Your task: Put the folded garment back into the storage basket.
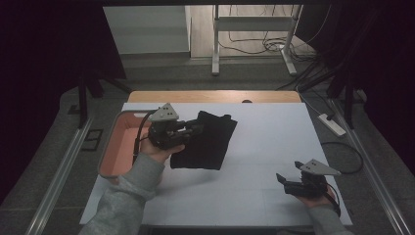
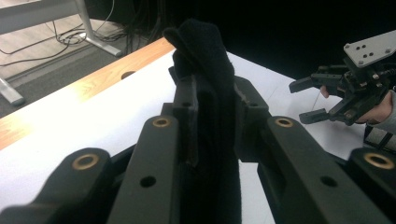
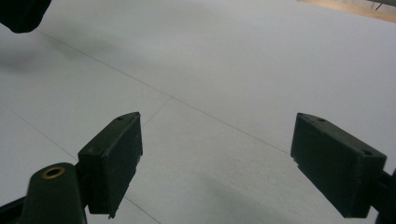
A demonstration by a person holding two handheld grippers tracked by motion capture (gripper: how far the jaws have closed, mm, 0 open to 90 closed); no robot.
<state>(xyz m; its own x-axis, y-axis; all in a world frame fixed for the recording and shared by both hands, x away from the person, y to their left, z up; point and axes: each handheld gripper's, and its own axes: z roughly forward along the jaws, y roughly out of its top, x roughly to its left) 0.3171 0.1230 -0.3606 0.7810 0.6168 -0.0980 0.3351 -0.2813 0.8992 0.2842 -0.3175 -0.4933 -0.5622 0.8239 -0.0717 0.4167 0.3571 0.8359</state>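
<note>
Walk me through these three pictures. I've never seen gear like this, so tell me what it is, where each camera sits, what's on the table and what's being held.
A person holds a handheld two-jaw gripper in each hand. The high view looks down on a white table from above. The other two come from cameras riding on the grippers, looking along their black jaws. The left gripper is shut on a black cloth, seen pinched between its jaws in the left gripper view. The right gripper rests open over bare table, holding nothing. An orange tray sits at the table's left edge.

White table (image 1: 274,142) lies open; tray (image 1: 113,147) walls its left edge.
</note>
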